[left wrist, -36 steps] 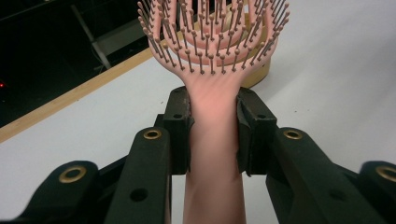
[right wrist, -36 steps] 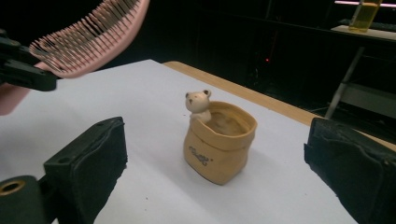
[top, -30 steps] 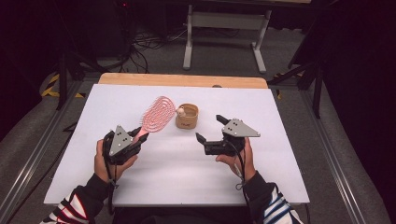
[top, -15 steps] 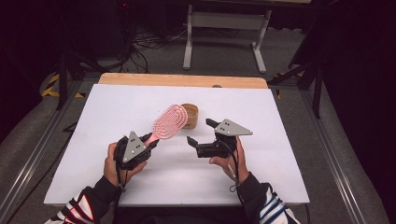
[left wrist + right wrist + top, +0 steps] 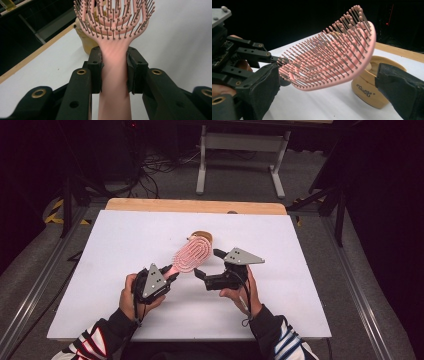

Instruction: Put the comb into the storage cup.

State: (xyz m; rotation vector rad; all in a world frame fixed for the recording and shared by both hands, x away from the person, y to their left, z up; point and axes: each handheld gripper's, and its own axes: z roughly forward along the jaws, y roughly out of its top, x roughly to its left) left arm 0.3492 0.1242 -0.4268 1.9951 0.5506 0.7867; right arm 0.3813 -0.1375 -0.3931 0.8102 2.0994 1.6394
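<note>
Both grippers have drawn together: left gripper [image 5: 169,276] pinches the pink hairbrush [image 5: 192,255] by its handle above the white table [image 5: 115,250]; right gripper [image 5: 207,265] spread beside it. Dark room behind.

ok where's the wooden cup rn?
High view: the wooden cup stands on the white table near centre, just behind the head of the pink hairbrush held by the left gripper.

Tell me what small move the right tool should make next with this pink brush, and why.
Probably ease the right tool forward and close on the head of the pink brush. Its jaws are open either side of the head in the right gripper view, while the left tool is clamped on the handle and holds the brush off the table, near the wooden container.
</note>
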